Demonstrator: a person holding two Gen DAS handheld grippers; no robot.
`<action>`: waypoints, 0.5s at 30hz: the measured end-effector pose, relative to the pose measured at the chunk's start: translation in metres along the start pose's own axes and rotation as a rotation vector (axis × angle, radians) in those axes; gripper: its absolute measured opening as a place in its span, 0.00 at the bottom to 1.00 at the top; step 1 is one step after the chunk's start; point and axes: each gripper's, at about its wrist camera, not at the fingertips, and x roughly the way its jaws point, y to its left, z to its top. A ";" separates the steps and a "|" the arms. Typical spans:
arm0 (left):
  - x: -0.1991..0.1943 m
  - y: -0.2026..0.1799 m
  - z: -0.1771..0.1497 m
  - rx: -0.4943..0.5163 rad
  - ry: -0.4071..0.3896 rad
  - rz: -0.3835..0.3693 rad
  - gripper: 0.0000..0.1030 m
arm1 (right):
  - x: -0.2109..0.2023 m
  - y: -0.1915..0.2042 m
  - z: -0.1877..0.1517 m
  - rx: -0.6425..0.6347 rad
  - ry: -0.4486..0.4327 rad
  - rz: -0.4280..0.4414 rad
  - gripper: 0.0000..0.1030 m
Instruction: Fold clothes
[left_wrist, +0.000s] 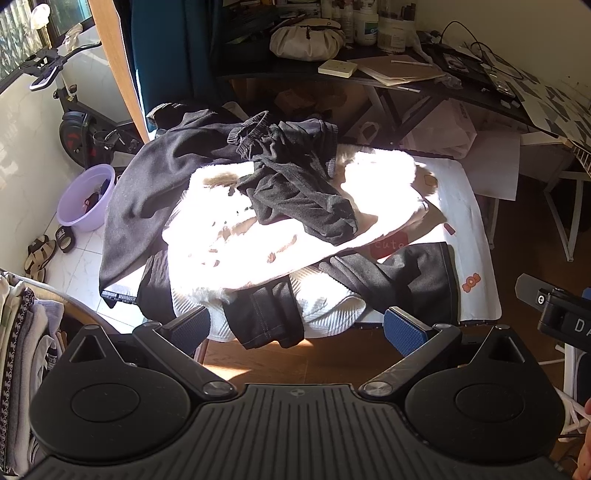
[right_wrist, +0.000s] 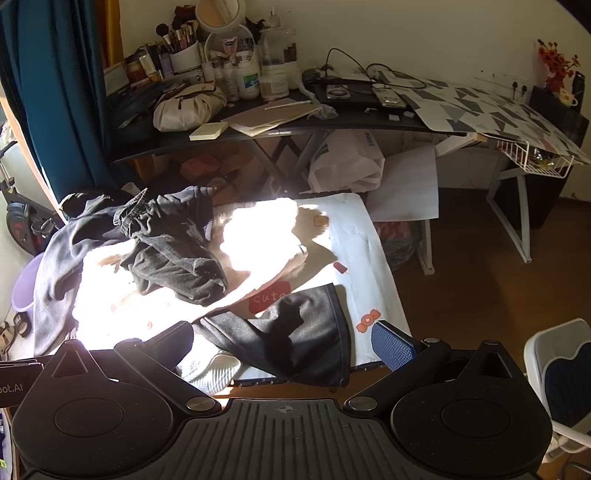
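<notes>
A small table under a printed white cloth stood just ahead of both tools, heaped with unfolded clothes, so folding looked not yet begun. Largest was a fluffy white garment, then a crumpled dark knit and smooth black trousers; the left gripper and right gripper gaped wide, holding nothing.

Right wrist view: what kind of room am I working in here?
Most likely a lived-in bedroom. A cluttered black desk holds a white cup of makeup brushes and a round vanity mirror; a black exercise bike stands near a teal curtain.
</notes>
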 end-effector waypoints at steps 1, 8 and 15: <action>0.000 0.000 0.000 -0.001 0.001 0.002 0.99 | 0.001 0.000 0.000 0.000 0.000 0.001 0.99; 0.000 -0.002 0.003 -0.008 0.005 0.019 0.99 | 0.006 0.002 0.003 -0.009 0.007 0.020 0.99; 0.000 -0.008 0.005 -0.016 0.009 0.033 0.99 | 0.012 -0.003 0.006 -0.012 0.014 0.037 0.99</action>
